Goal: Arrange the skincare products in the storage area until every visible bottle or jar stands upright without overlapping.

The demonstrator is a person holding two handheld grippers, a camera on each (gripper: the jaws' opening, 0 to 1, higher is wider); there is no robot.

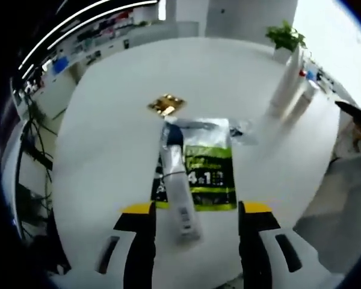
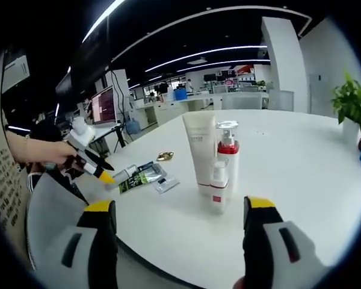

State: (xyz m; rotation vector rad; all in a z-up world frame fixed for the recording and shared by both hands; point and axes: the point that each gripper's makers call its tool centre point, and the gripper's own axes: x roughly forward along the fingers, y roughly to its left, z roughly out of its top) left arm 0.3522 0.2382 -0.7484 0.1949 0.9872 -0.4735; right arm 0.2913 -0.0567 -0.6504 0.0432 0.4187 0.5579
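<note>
So far it looks roughly half done, going by how things lie on the white table (image 2: pixel 301 162). Over on the right side three items already stand upright and close together: a tall white tube (image 2: pixel 199 150) on its cap, a clear pump bottle with a red band (image 2: pixel 227 153) just beside it, and a small white bottle (image 2: pixel 217 183) in front of them, near the edge. They seem to touch or nearly so; I can't tell whether any gap separates them. What's left sits to the left: a silvery tube (image 1: pixel 179 183) lying flat on top of a green and black sachet (image 1: pixel 210 171), with a smaller clear packet (image 1: pixel 243 129) next to that and a little gold wrapper (image 1: pixel 166 105) farther off. The left gripper (image 1: pixel 195 226) hovers over the lying tube with its jaws spread wide on either side, gripping nothing; from the other side it shows in a person's hand (image 2: pixel 45 153). The right gripper (image 2: pixel 180 226) is likewise wide open and empty, facing the standing group. My guess is the tube needs lifting off the sachet and setting upright.
</note>
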